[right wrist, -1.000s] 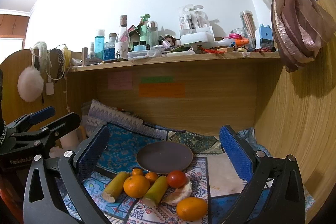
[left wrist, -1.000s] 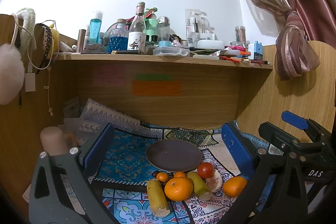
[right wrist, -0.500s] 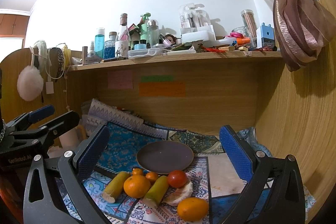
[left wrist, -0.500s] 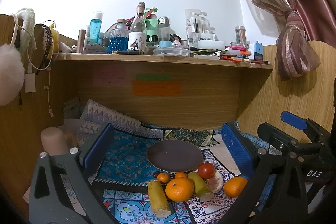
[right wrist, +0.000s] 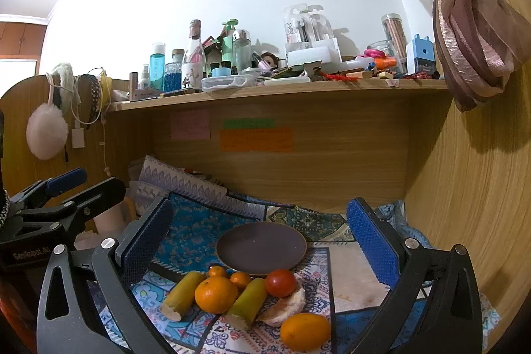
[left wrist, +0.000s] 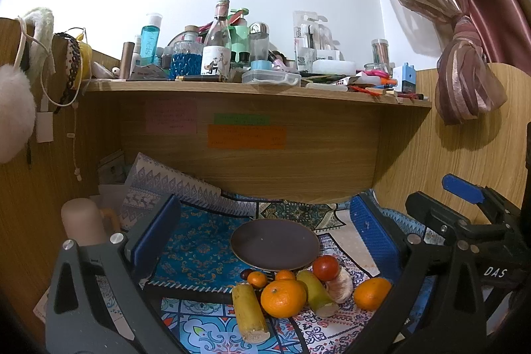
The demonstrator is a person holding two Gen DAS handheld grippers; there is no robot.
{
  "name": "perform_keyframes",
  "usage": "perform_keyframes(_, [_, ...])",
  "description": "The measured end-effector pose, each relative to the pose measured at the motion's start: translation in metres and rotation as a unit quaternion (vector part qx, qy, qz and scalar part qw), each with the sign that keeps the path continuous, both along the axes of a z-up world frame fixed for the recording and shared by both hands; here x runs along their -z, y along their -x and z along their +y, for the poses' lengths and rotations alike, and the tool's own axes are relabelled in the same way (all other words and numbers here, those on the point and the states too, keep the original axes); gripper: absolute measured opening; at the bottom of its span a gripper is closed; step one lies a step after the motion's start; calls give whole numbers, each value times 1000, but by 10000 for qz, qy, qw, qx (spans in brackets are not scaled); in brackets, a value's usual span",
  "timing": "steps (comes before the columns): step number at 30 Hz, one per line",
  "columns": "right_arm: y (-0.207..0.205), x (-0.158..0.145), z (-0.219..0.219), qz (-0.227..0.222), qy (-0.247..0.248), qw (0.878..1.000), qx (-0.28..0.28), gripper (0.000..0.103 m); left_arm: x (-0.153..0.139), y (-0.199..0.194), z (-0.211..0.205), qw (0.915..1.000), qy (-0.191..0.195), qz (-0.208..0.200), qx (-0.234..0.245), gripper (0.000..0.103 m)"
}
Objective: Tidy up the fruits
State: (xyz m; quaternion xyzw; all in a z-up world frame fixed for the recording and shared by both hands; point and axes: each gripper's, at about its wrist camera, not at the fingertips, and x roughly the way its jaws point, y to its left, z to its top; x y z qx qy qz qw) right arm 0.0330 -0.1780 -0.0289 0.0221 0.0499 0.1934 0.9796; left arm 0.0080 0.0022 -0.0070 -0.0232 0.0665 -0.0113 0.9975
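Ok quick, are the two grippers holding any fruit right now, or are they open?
Left gripper: open, holding nothing.
Right gripper: open, holding nothing.

My two handheld grippers, seen from their own wrist cameras.

My left gripper (left wrist: 265, 234) has a dark grey frame with triangular cut-outs, round silver screws near the base of each finger, and blue textured pads (left wrist: 154, 234). My right gripper (right wrist: 262, 238) is built the same: grey arms, silver screws, blue dimpled pads (right wrist: 371, 246). From the side, each shows black bracketed bodywork with a blue-tipped lever and white lettering, "DAS" on the right one, "GenRobot.AI" on the left.
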Motion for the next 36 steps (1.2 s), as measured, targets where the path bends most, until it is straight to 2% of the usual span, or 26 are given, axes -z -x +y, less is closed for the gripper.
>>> perform_keyframes(8, [-25,19,-4,379,204,9991,-32,103,18,-15,7,9996,-27,277,45,103])
perform_keyframes(17, [-58,64,-25,1255,589,9903,35,103,60,-48,25,9936,7,1125,-25,102])
perform_keyframes(21, [-70,84,-31,1644,729,9837,28,101,82,-64,29,9869,6,1612,19,89])
perform_keyframes(25, [-76,103,-33,2030,800,9758,-128,92,107,-77,30,9774,110,2108,144,81])
perform_keyframes(27, [-81,111,-33,2228,777,9714,-270,89,120,-82,29,9717,79,2353,185,72])
perform_keyframes(32, [-89,127,-24,2545,781,9624,-536,78,142,-91,24,9602,90,2782,222,65])
perform_keyframes(36, [-94,137,-21,2705,855,9570,-604,77,153,-92,23,9544,161,2971,238,65])
